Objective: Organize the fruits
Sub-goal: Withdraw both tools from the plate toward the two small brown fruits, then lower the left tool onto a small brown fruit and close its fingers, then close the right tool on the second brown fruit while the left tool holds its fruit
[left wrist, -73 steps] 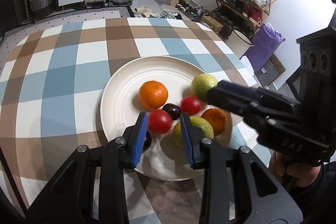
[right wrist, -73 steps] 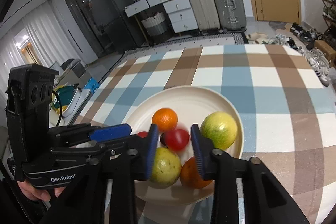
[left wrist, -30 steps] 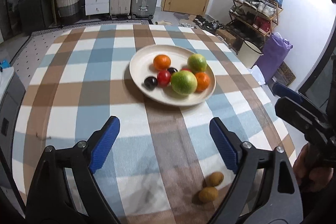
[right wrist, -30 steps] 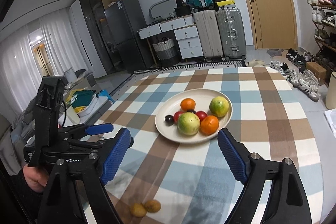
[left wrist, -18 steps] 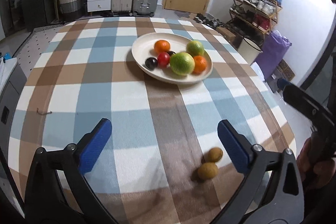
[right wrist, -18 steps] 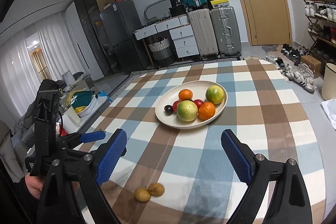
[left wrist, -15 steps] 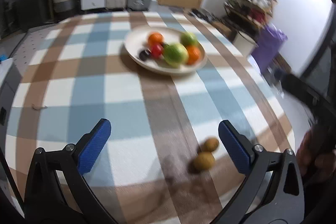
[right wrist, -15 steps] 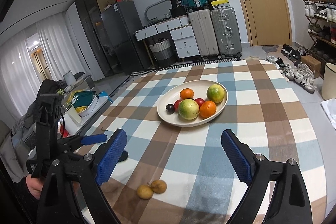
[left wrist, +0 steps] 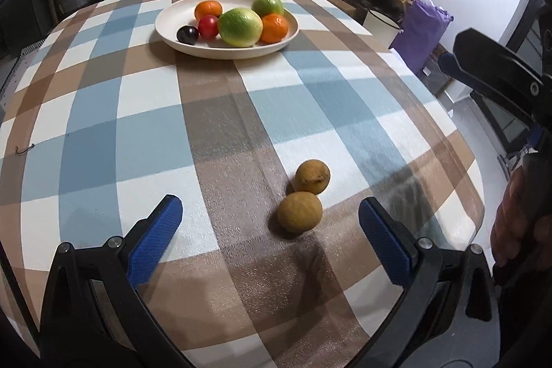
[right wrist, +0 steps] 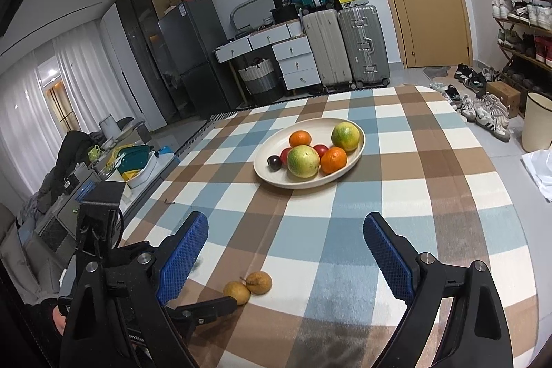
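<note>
Jaws wide open, empty, left gripper (left wrist: 269, 230), right gripper (right wrist: 284, 244)

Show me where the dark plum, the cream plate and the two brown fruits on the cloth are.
dark plum (left wrist: 187, 34), left wrist view, its top.
cream plate (left wrist: 220, 52), left wrist view, near rim.
two brown fruits (left wrist: 299, 211), left wrist view, middle of the nearer one.

The left gripper (left wrist: 269, 230) gapes wide around two touching brown fruits (left wrist: 299, 211); the fruit plate (left wrist: 226, 49) sits at twelve o'clock.
</note>
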A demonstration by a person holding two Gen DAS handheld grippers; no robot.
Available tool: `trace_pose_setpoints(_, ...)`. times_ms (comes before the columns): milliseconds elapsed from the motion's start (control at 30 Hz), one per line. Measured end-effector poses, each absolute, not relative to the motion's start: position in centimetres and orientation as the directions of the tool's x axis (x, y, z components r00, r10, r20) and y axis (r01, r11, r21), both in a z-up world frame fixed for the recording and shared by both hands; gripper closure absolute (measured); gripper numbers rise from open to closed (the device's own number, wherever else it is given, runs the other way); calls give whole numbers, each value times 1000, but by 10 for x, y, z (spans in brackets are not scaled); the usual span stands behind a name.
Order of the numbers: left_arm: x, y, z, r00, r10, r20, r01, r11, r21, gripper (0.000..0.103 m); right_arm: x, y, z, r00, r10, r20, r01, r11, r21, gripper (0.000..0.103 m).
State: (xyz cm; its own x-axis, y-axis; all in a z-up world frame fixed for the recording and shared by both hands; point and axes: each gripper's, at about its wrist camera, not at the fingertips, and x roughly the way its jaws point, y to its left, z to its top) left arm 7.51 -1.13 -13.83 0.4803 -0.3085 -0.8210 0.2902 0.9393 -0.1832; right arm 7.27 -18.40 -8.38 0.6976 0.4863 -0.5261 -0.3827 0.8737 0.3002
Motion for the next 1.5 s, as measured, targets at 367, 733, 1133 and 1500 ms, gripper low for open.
trace_pose_setpoints(367, 78, -16, -148, 393, -374, -840, 339, 908, -245, 46, 74, -189, -91, 691, 480, -540, -371, 877, 305, 10)
trace_pose_setpoints(733, 68, -17, -144, 378, -444, -812, 413, 866, -282, 77, 73, -191, -97, 684, 475, -554, -362, 880, 307, 10)
trace_pose_setpoints(1133, 66, 14, -124, 448, -441, -778, 354, 886, -298, 77, 77, -183, -119, 624, 479, -618, -369, 877, 308, 10)
trace_pose_setpoints(1500, 59, 48, -108, 511, -437, -740, 286, 899, -333, 77, 82, -164, -151, 545, 470, -695, -380, 877, 296, 10)
